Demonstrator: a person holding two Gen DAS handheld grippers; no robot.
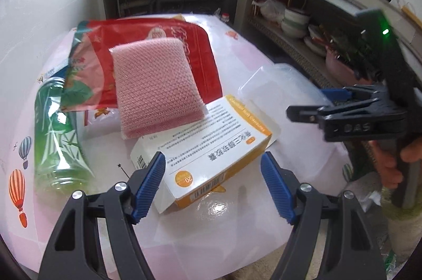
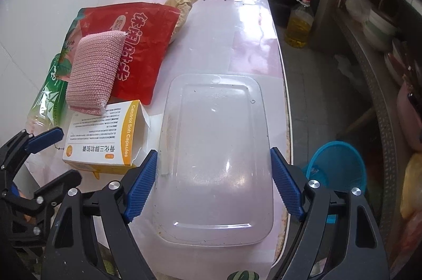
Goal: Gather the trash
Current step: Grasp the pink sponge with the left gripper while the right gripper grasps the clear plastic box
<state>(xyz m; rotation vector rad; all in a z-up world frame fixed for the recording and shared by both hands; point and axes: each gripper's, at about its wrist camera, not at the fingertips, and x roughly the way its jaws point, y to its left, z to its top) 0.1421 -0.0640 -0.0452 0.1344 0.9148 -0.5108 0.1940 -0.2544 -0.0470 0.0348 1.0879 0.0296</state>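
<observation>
My left gripper (image 1: 213, 190): jaws spread, nothing pinched. The box sits low centre in my left view, its near corner between my blue pads, which I judge are not pressing it.

My right gripper (image 2: 213, 185): jaws spread wide, empty. It hangs over the near end of the lid, low centre in my right view; the pads stand either side of it and I see no contact.

Box (image 1: 208, 145): yellow-and-white capsule carton, one end flap open, lying flat on the table (image 2: 232, 24).

Lid (image 2: 216, 156): clear plastic, lying flat, just right of the box, reaching to the table's right edge.

Sponge (image 1: 155, 87): pink, centre of my left view, its near edge resting on the box's far edge and its far part on the red bag.

Bottle (image 1: 56, 137): green plastic, lying on its side at the left, partly under the bags.

Red bag (image 2: 142, 42): flat, upper left of my right view, over another printed bag.

Brown wrapper (image 2: 184, 3): crumpled, just beyond the red bag.

Bin (image 2: 340, 164): blue, on the floor at lower right, off the table's edge; I cannot tell what is in it.

Done: nothing that I can see; every piece lies on the table.

Left: all of it. I judge the box and the lid come first.
</observation>
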